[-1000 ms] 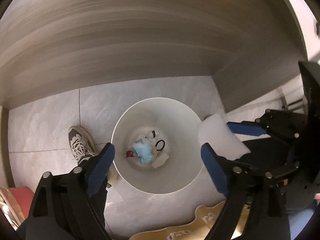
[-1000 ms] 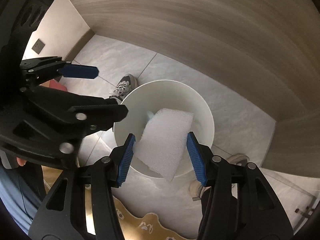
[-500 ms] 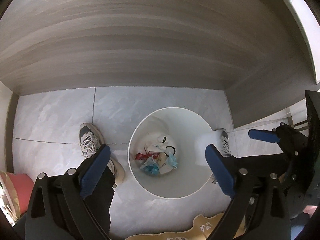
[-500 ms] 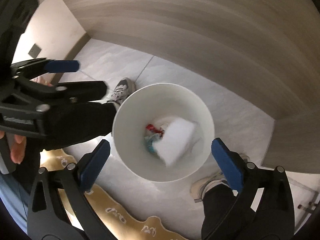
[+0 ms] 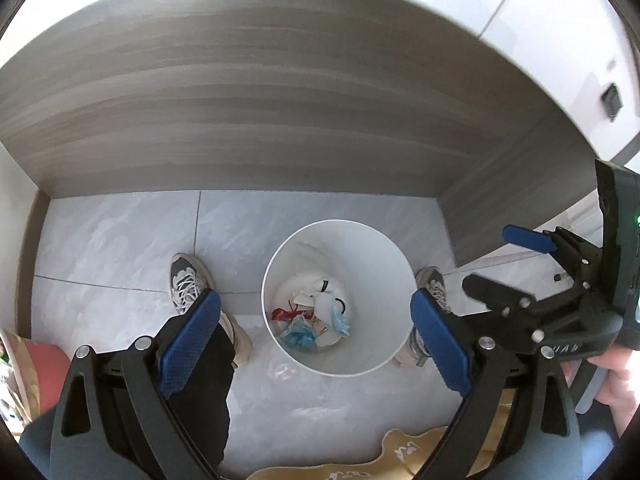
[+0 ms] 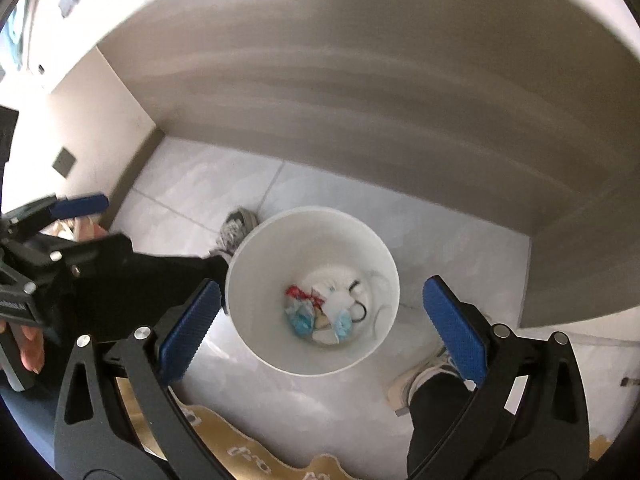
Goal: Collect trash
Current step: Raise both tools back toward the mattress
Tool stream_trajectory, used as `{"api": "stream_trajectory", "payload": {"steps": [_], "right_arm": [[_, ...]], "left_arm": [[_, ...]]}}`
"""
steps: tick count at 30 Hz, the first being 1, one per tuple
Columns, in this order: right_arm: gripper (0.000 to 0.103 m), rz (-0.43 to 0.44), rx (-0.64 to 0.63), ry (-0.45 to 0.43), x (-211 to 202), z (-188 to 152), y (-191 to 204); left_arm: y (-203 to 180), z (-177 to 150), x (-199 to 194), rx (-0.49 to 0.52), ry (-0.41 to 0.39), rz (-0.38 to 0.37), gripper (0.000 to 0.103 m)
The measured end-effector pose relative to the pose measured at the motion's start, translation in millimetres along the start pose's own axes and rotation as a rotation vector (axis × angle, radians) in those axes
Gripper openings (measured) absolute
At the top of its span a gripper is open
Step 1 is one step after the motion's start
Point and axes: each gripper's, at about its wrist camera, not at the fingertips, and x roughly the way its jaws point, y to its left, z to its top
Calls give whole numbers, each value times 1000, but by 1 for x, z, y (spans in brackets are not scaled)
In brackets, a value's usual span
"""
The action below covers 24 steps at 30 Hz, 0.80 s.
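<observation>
Both the left gripper [image 5: 316, 332] and right gripper [image 6: 322, 320] hang wide-jawed and empty above the white bin [image 6: 240, 304]; the right jaws have just opened. Trash [image 6: 320, 314] lies inside; withdrawing straight upward avoids its rim.

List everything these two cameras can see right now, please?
bin: one, white, round, standing on the floor below both grippers
trash: a small heap, red, blue and white bits, at the bottom of the bin
floor: pale grey tiles
panel: one, grey wood grain, behind the bin
rug: one, yellow-tan, near edge of the floor
wall plate: one, grey, low on the side wall
shoes: two, grey and white, one each side of the bin
left gripper: black with blue pads, open, empty
right gripper: black with blue pads, open, empty; its jaws have just been opening
</observation>
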Motion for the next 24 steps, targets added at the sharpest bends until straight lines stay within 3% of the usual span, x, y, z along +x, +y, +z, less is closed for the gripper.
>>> {"api": "stream_trajectory", "payload": {"steps": [7, 10, 15, 20, 24], "right_arm": [[98, 141, 63, -280, -77, -11, 2], [98, 196, 135, -355, -109, -21, -5], [98, 202, 178, -457, -159, -19, -7], [98, 241, 133, -556, -222, 8, 4], [98, 164, 35, -618, -273, 38, 24]], "left_arm": [[-10, -17, -41, 11, -44, -30, 94], [-18, -17, -63, 35, -83, -29, 94], [-35, 5, -111, 86, -192, -15, 94], [-57, 42, -166, 134, -315, -28, 94], [-78, 72, -199, 196, -389, 2, 96]]}}
